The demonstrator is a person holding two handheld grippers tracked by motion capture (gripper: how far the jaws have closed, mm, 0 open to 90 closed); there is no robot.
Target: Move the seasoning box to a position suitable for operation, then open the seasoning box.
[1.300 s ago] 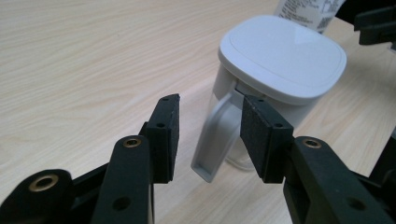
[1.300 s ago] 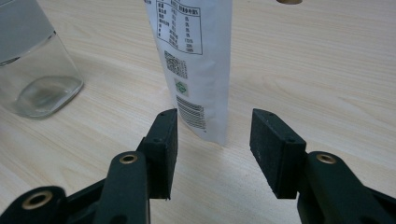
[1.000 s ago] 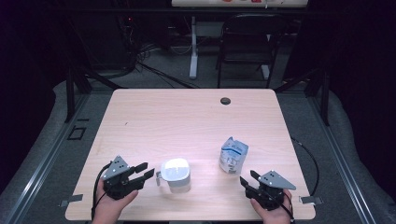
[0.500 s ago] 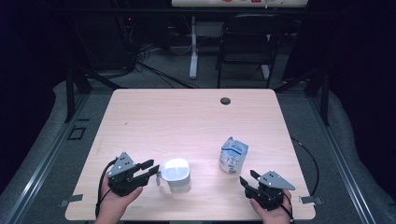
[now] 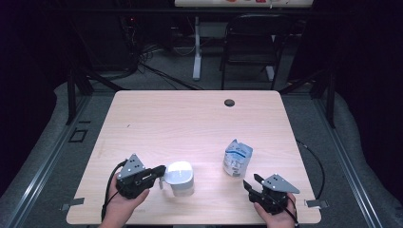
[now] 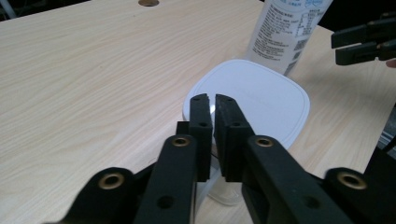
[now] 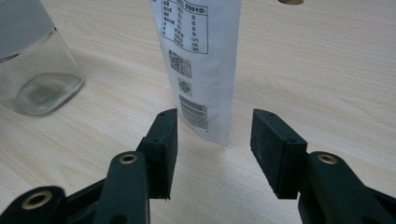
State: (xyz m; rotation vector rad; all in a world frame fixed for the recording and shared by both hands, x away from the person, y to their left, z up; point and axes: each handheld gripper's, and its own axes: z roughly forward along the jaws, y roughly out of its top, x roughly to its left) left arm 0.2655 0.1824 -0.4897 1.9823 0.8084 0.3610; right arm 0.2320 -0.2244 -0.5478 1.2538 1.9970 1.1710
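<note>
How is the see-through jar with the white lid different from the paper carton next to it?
The jar has clear walls and a flat white lid; the carton is printed paper, white and blue. The jar looks wider and rounder, the carton narrower with a creased top. The left gripper has closed its jaws at the jar's handle; the right gripper stands open, short of the carton. Both stand upright on the table.

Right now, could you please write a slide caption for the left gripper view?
Left gripper closed at the rim of a white-lidded jar, with a printed carton standing behind it.
</note>
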